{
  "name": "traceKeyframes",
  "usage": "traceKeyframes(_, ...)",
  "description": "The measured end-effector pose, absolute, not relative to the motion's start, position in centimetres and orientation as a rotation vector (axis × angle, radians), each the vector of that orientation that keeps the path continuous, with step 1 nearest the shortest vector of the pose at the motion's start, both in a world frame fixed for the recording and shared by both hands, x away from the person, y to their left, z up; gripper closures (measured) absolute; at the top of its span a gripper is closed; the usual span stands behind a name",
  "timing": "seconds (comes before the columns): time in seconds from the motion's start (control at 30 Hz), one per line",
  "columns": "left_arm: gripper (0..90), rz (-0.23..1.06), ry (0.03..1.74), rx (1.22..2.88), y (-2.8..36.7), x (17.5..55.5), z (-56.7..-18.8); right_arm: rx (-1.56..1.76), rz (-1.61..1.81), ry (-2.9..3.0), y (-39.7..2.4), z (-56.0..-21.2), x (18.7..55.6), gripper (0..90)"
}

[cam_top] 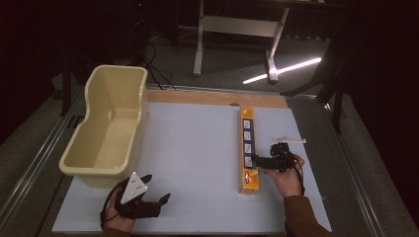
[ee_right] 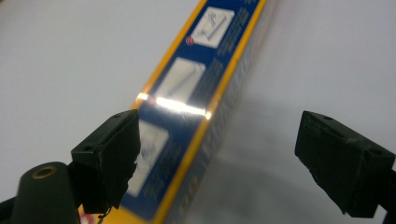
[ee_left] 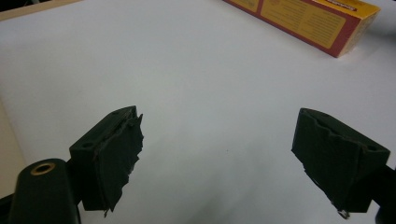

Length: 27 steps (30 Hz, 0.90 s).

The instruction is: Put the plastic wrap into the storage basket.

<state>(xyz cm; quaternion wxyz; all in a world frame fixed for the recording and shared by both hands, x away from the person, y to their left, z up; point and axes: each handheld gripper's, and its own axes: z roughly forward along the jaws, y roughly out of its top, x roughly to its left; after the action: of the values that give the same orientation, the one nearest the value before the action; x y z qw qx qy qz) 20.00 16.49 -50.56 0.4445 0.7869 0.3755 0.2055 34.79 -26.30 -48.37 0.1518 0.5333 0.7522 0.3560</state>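
Beside the long orange-and-blue cardboard box (cam_top: 248, 149) we hover our right gripper (ee_right: 217, 158), jaws wide, probably closing next.

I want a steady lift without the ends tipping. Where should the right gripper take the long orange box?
Probably near mid-length, from above, one of the fingers on each long side. The orange box lies flat and is narrow enough to fit between the open right gripper.
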Motion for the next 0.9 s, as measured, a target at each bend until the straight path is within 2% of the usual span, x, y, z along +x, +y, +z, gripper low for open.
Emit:
traceKeyframes(0.63, 15.5, 0.51, 0.931, 1.965, 16.3, 20.1, -50.7, 1.591, 0.787, 2.228, -22.3, -47.8, 40.6, 18.4)
traceKeyframes(0.9, 15.5, 0.51, 0.929, 1.965, 16.1, 20.1, -50.8, 1.683, 0.683, 2.253, -21.0, -48.1, 42.8, 24.5)
